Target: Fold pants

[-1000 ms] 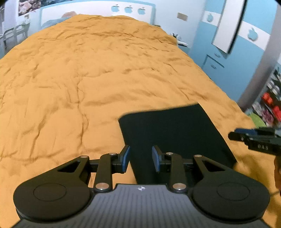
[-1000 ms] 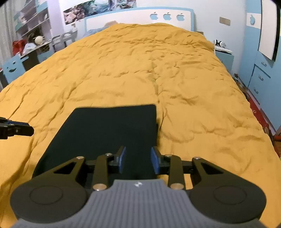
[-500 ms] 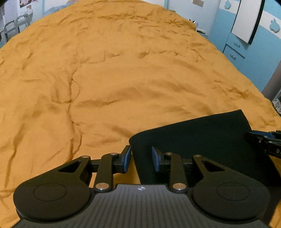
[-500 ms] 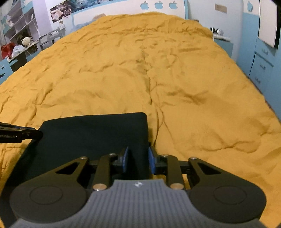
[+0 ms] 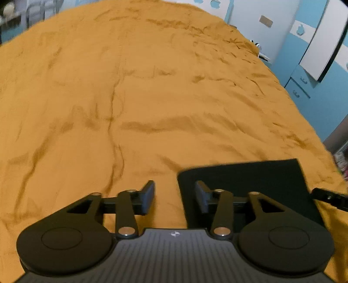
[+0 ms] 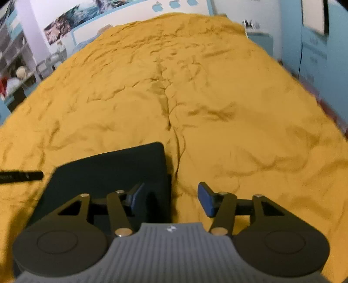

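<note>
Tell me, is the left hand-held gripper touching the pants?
Apart. In the left wrist view the left hand-held gripper stands open, and the pants edge lies between its pads without pressing either.

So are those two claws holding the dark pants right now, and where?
Neither holds anything. The left gripper and right gripper have just opened, each astride a side edge of the folded pants.

text: none legible | signs: apple shapes (image 6: 158, 7) on headboard

Dark pants (image 5: 250, 178) on a plain mustard-orange bedspread (image 5: 152, 98); blue-padded black tongs (image 6: 171, 198).
</note>
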